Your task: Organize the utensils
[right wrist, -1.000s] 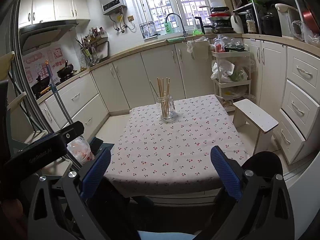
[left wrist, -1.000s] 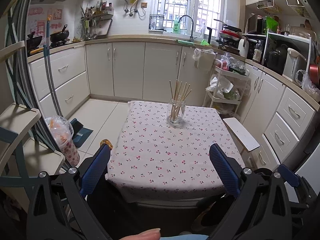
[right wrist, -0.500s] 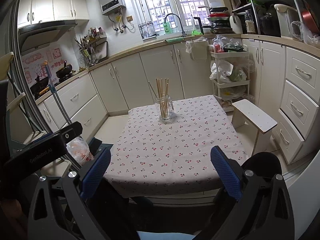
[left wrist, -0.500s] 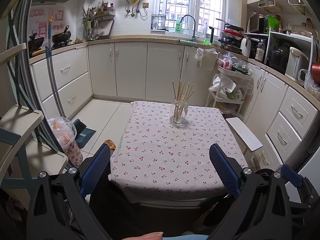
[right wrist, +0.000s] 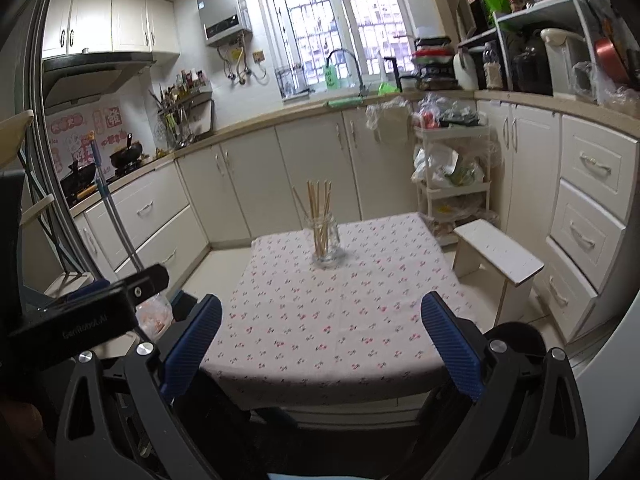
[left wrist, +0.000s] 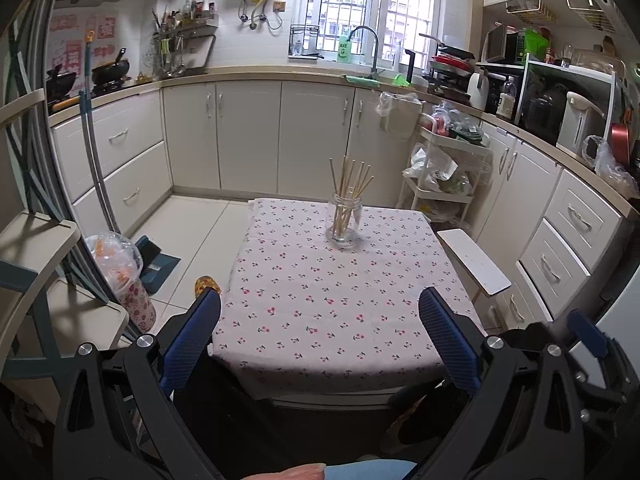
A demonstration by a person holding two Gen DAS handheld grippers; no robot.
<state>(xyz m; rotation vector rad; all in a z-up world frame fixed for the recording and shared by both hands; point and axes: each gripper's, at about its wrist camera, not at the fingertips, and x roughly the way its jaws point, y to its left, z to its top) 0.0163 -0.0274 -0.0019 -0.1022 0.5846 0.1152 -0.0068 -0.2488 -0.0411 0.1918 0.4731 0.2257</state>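
Both views have pulled back slightly from the surface. The jar of chopsticks stands near its far edge. Left claw and right claw hang apart, empty; organizing looks finished.

Both tools are held level, side by side. The left tool has its blue fingers spread wide with nothing between them. The right tool is likewise spread wide and empty.

Chopsticks upright in jar
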